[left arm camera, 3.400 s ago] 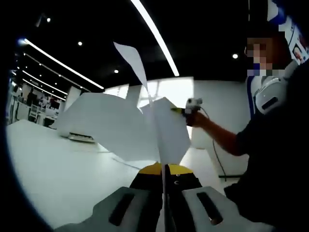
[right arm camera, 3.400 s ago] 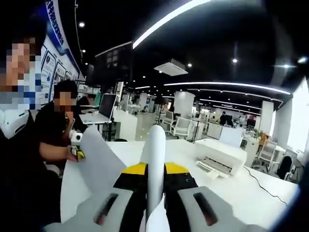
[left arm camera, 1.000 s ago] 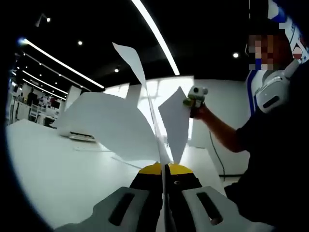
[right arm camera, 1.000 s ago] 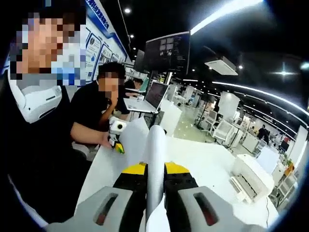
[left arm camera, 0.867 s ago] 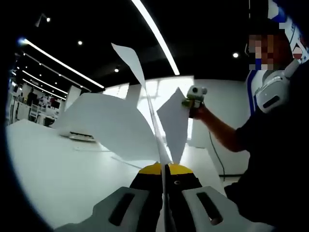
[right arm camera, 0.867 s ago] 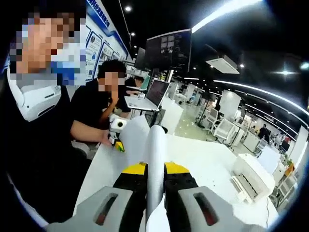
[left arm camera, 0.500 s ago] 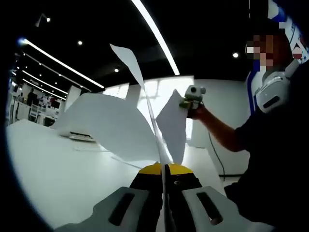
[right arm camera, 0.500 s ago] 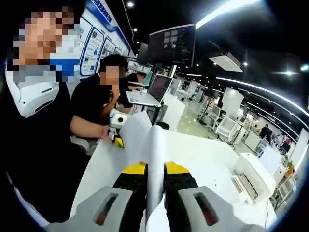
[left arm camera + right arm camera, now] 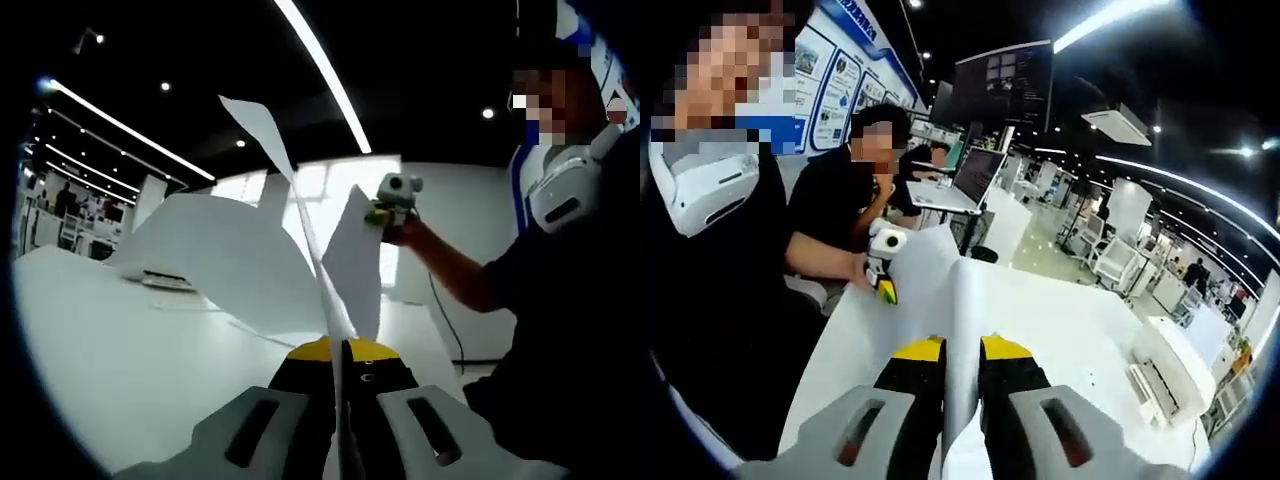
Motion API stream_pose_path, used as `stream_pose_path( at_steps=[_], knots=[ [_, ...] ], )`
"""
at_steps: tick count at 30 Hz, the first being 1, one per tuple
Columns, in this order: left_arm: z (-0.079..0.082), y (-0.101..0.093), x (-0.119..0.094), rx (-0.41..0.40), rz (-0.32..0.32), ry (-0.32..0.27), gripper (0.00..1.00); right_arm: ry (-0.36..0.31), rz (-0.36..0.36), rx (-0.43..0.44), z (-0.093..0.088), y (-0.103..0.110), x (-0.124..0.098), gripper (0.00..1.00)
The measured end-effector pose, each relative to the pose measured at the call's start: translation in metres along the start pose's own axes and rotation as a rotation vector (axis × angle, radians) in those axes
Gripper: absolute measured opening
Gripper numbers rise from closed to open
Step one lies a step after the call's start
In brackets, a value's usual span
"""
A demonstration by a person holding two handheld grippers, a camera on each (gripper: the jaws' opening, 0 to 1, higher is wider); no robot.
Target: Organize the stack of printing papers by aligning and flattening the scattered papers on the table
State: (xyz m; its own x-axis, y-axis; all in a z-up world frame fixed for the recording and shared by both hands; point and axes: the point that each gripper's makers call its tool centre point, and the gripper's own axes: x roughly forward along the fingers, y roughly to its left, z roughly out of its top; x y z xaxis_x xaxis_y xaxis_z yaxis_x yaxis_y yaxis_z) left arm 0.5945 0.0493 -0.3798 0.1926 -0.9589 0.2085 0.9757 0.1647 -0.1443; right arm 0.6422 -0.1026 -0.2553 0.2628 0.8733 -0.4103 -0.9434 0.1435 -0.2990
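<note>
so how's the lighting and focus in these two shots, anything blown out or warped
Left gripper view: the bright window behind the papers is blown out, the ceiling dark, the light strips bent by the fisheye. Right gripper view: more evenly lit, the white table bright, the paper between the jaws of the right gripper soft from closeness, the printer stretched near the rim.

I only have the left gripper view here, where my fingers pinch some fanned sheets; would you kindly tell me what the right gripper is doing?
Observer: In the right gripper view, the right gripper is shut on the papers, which rise edge-on between its fingers.
Operator: Thank you. Is there anything on the table beyond it?
Observer: Yes, a white printer sits on the table toward the right.
Operator: And is anyone nearby?
Observer: A seated person in black faces an open laptop behind the left gripper.
</note>
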Motion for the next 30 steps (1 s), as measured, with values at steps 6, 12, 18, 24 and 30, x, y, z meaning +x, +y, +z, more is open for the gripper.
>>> stream_pose_path(
  at_steps=[6, 12, 18, 24, 30],
  knots=[
    [0.0, 0.001, -0.001, -0.002, -0.003, 0.002, 0.06, 0.02, 0.014, -0.011, -0.001, 0.0, 0.008, 0.08],
    [0.0, 0.0, 0.0, -0.003, -0.005, 0.002, 0.06, 0.035, 0.024, -0.025, 0.0, 0.002, 0.017, 0.08],
    [-0.001, 0.0, 0.001, -0.006, -0.009, 0.005, 0.07, 0.054, 0.035, -0.039, -0.001, 0.003, 0.025, 0.08],
    [-0.001, -0.001, 0.001, -0.014, -0.014, 0.006, 0.07, 0.078, 0.055, -0.053, -0.003, 0.006, 0.037, 0.08],
    [-0.002, -0.003, 0.002, -0.026, -0.027, 0.011, 0.07, 0.116, 0.076, -0.063, -0.007, 0.01, 0.051, 0.08]
  ],
)
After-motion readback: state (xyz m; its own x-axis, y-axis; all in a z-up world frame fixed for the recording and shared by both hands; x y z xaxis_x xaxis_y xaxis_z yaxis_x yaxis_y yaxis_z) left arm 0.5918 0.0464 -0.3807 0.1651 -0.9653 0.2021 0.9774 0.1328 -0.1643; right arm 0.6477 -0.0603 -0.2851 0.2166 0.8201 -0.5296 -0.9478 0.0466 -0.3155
